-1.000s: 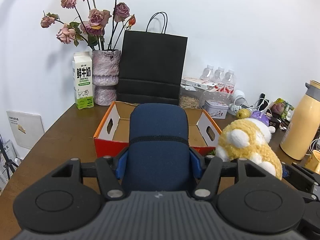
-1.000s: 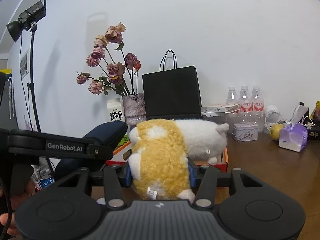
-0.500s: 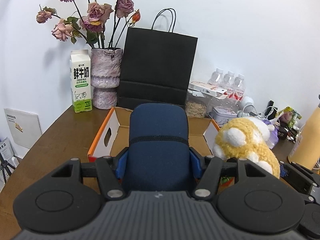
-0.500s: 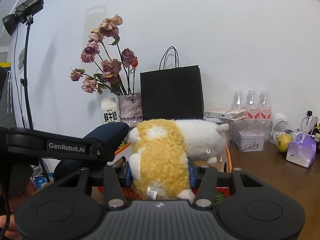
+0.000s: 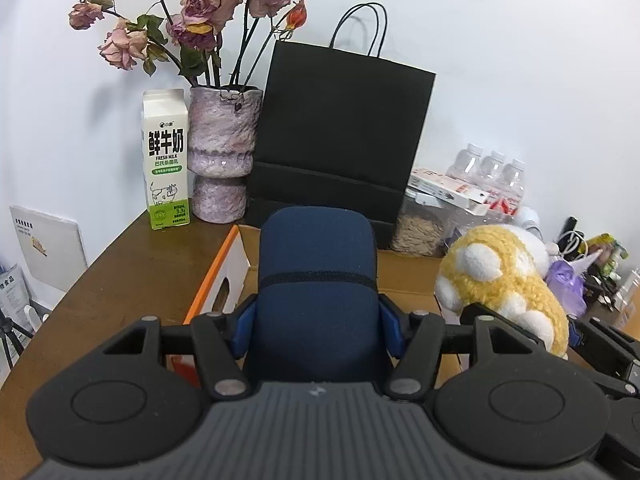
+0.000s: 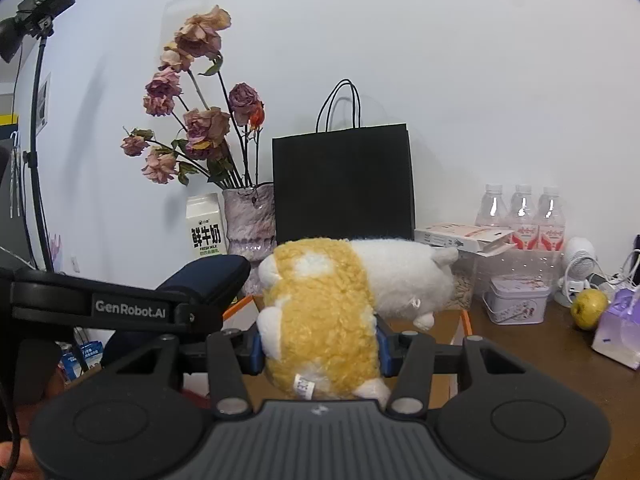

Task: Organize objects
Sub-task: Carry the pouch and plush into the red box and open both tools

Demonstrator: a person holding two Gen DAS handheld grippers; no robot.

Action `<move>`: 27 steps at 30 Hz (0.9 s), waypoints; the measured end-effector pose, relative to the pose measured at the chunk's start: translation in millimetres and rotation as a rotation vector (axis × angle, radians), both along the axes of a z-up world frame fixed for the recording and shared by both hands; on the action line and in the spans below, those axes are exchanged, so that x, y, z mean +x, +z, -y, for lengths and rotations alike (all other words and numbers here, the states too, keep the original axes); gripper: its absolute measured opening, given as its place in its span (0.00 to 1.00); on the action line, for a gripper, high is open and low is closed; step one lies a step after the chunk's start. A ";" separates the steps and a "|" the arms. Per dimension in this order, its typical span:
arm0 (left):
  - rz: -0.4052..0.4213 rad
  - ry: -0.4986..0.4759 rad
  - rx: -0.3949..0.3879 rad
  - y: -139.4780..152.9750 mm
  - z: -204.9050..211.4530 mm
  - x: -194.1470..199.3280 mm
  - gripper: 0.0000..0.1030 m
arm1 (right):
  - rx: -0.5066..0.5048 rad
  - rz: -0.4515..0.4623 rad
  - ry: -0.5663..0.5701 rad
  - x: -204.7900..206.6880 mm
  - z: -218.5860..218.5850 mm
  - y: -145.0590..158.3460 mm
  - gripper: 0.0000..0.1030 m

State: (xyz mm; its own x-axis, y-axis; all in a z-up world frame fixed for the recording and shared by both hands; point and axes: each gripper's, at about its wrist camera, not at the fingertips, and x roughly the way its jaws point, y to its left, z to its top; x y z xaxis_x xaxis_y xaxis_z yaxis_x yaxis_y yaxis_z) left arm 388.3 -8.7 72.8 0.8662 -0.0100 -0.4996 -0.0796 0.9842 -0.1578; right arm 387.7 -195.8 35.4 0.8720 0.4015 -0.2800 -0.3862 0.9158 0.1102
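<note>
My left gripper (image 5: 316, 320) is shut on a dark blue padded case (image 5: 316, 268), held over the open orange cardboard box (image 5: 224, 268). My right gripper (image 6: 320, 350) is shut on a yellow and white plush toy (image 6: 328, 308), held above the same box (image 6: 460, 320) just right of the left gripper. The plush also shows in the left wrist view (image 5: 500, 284) at the right. The blue case shows in the right wrist view (image 6: 208, 280) at the left. Most of the box floor is hidden behind the held things.
Behind the box stand a black paper bag (image 5: 340, 136), a vase of dried roses (image 5: 220, 156) and a milk carton (image 5: 165, 160). To the right are water bottles (image 6: 520, 216), a tin (image 6: 516, 300), an apple (image 6: 588, 308) and a purple tissue pack (image 6: 620, 328). The brown table (image 5: 120, 280) ends at the left.
Both grippers have moved forward toward the box and the back wall, each still holding its object. The box now sits under the held things.
</note>
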 end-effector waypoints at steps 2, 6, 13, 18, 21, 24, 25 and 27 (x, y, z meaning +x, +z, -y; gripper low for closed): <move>-0.008 0.004 0.001 0.4 -1.3 11.3 0.60 | 0.010 -0.014 0.004 13.4 -1.4 -1.0 0.47; -0.026 0.017 0.012 -1.3 -1.1 32.0 0.60 | 0.022 -0.049 0.001 39.2 -3.3 -6.3 0.47; -0.083 0.032 0.053 -17.9 5.1 68.3 0.60 | -0.006 -0.111 -0.011 76.3 -7.5 -28.2 0.47; -0.110 0.044 0.061 -31.5 9.4 87.4 0.60 | -0.025 -0.153 -0.027 87.8 -6.5 -43.6 0.47; -0.119 0.047 0.070 -38.2 12.5 93.0 0.60 | -0.031 -0.171 -0.031 90.8 -7.0 -48.1 0.48; -0.103 0.039 0.068 -42.4 13.5 91.6 0.68 | -0.030 -0.188 -0.039 92.9 -6.0 -49.3 0.62; -0.080 0.044 0.067 -41.9 12.8 89.1 0.81 | -0.026 -0.191 -0.044 93.7 -4.8 -49.0 0.79; -0.023 0.056 0.068 -39.4 11.3 83.1 1.00 | -0.028 -0.189 -0.059 93.8 -2.9 -47.7 0.97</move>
